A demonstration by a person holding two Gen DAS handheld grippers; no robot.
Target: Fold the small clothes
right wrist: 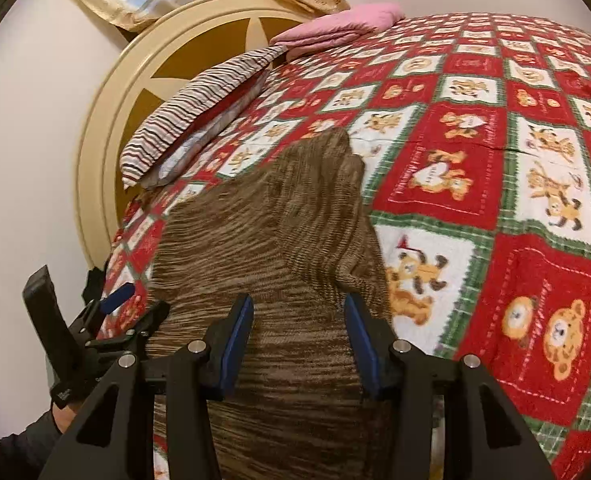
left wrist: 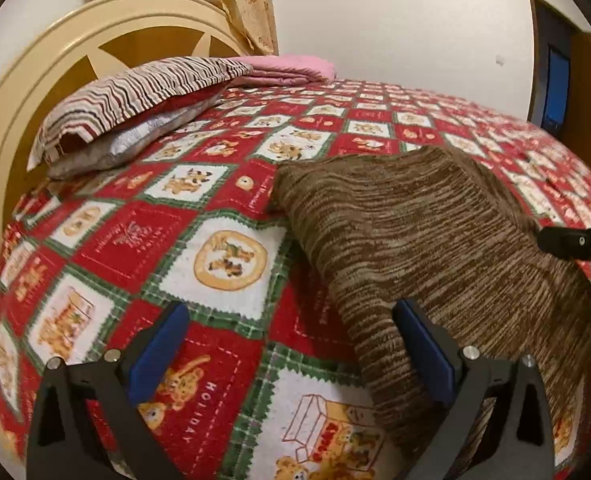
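Note:
A brown streaked knit garment [left wrist: 415, 232] lies folded on the red, white and green teddy-bear bedspread [left wrist: 223, 256]. My left gripper [left wrist: 291, 344] is open and wide over the bedspread. Its right finger [left wrist: 427, 352] is at the garment's near left edge, and nothing is gripped. In the right wrist view the garment [right wrist: 263, 240] runs up the middle, with a folded flap on its right side. My right gripper [right wrist: 299, 340] hovers open over its near end, pads apart and not pressing the cloth. The left gripper [right wrist: 111, 304] shows at the lower left, held by a hand [right wrist: 61, 412].
A striped pillow [left wrist: 135, 96] on a grey one and a folded pink blanket [left wrist: 291, 66] lie at the head of the bed, against the round cream headboard [left wrist: 23, 112]. A curtain [left wrist: 247, 4] hangs behind. A dark doorway [left wrist: 555, 88] is at the right. The bedspread [right wrist: 495, 200] spreads right of the garment.

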